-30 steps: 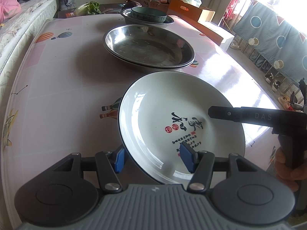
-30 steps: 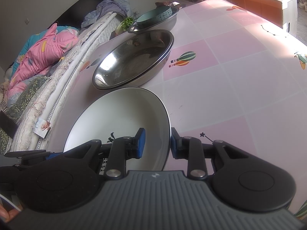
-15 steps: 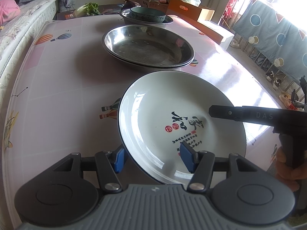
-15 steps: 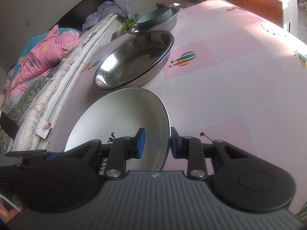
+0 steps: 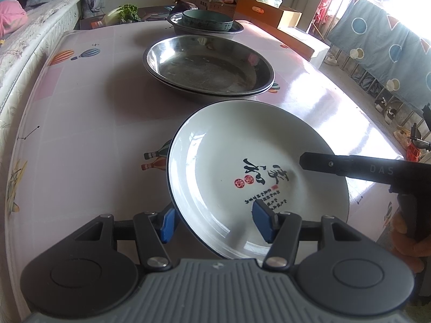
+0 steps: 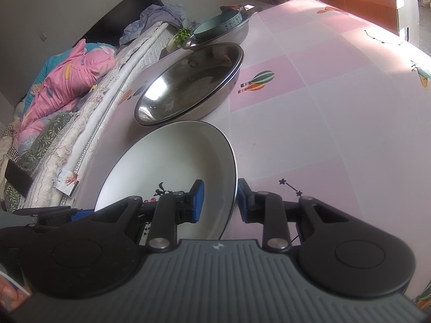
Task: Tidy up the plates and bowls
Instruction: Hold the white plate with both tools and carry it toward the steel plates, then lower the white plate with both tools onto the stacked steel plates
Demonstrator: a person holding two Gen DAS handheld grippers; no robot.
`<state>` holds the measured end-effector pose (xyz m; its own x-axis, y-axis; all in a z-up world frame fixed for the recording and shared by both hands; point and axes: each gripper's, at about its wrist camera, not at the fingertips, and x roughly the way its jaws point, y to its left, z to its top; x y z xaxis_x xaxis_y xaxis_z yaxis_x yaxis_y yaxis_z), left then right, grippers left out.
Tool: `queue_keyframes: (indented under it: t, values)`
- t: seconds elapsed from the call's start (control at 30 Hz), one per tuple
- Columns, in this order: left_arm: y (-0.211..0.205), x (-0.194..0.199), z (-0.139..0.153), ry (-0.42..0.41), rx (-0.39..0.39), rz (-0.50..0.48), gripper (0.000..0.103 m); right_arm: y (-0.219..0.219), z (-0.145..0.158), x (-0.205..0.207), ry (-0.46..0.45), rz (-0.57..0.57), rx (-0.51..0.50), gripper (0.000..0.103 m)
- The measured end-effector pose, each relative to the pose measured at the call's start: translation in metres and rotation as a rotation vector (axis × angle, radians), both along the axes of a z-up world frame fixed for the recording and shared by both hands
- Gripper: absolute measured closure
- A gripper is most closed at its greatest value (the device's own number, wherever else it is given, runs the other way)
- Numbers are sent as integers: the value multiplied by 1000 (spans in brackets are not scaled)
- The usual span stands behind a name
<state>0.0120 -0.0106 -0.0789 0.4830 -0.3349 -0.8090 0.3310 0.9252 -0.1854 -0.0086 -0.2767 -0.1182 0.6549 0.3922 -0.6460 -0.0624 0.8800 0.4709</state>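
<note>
A white plate (image 5: 242, 167) with black calligraphy and a dark rim is lifted and tilted above the pink table. My left gripper (image 5: 215, 222) is open, its blue pads straddling the plate's near rim. My right gripper (image 6: 219, 200) grips the plate's (image 6: 172, 167) right rim between its pads; its arm (image 5: 363, 168) reaches over the plate in the left wrist view. Beyond the plate lie stacked steel plates (image 5: 208, 64) (image 6: 188, 83). Further back a teal bowl (image 5: 207, 20) (image 6: 218, 23) sits in a steel basin (image 5: 237, 28).
The table (image 5: 80, 123) has a balloon-patterned pink cloth. A bed with quilts (image 6: 64, 86) runs along its left side. Cardboard boxes (image 5: 266, 10) and a leafy vegetable (image 5: 126, 12) stand behind the table. A blue curtain (image 5: 377, 37) hangs at the right.
The white plate has stayed in both grippers with hardly any shift. The view has drifted slightly toward the steel plates.
</note>
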Motion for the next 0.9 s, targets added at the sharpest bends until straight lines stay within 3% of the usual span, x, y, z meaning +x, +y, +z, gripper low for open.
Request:
queue_keyframes:
  t: [0.4,0.67,0.9]
  values:
    - [-3,9,-2,-39,41,1,45,5,0,-6,-27,-2,-49,80]
    - [-5,10,-2,-52,55,8,51,8,0,-8,-44,8,-93,85]
    - [-5,8,-1,-37,58,-7,48,8,2,-13,-49,21,-112,86]
